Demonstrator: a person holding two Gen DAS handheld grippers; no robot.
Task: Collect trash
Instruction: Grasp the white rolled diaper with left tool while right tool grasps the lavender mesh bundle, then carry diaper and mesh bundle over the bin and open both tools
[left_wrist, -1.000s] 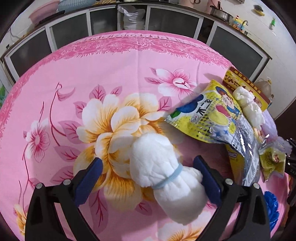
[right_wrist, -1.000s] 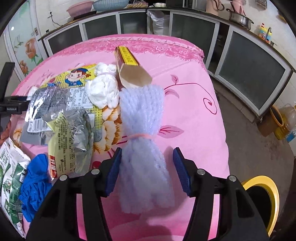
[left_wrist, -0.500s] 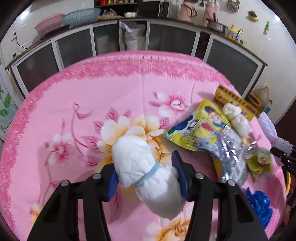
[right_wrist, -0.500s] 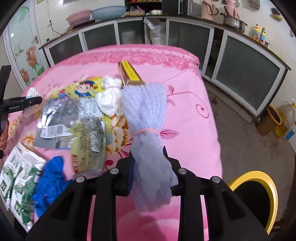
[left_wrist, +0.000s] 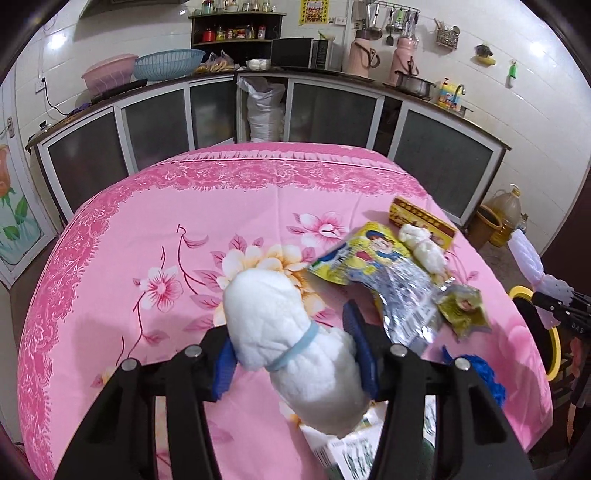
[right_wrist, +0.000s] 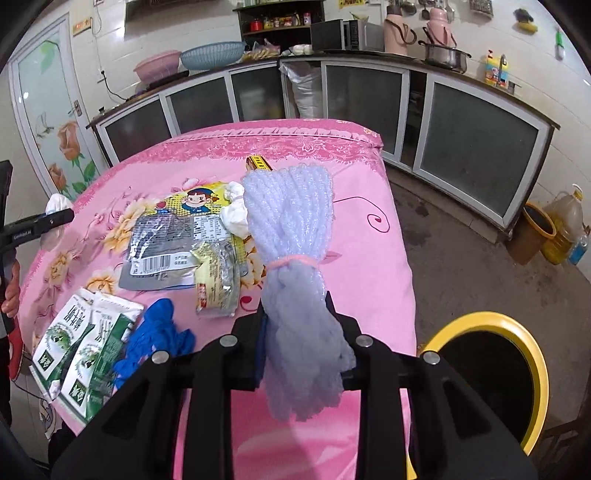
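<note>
My left gripper is shut on a white foam wad bound with a blue band and holds it above the pink floral tablecloth. My right gripper is shut on a pale lilac foam net bundle tied with a pink band, held above the table's right edge. On the table lie a yellow snack bag, a small yellow wrapper, another white wad, a yellow box, a blue glove and green-white cartons.
A black bin with a yellow rim stands on the floor right of the table. Kitchen cabinets run along the back wall. An oil jug and a bucket stand by the right wall.
Both grippers closed on their bundles and lifted them up off the table. The views pulled back and higher, showing more of the kitchen and the bin.
</note>
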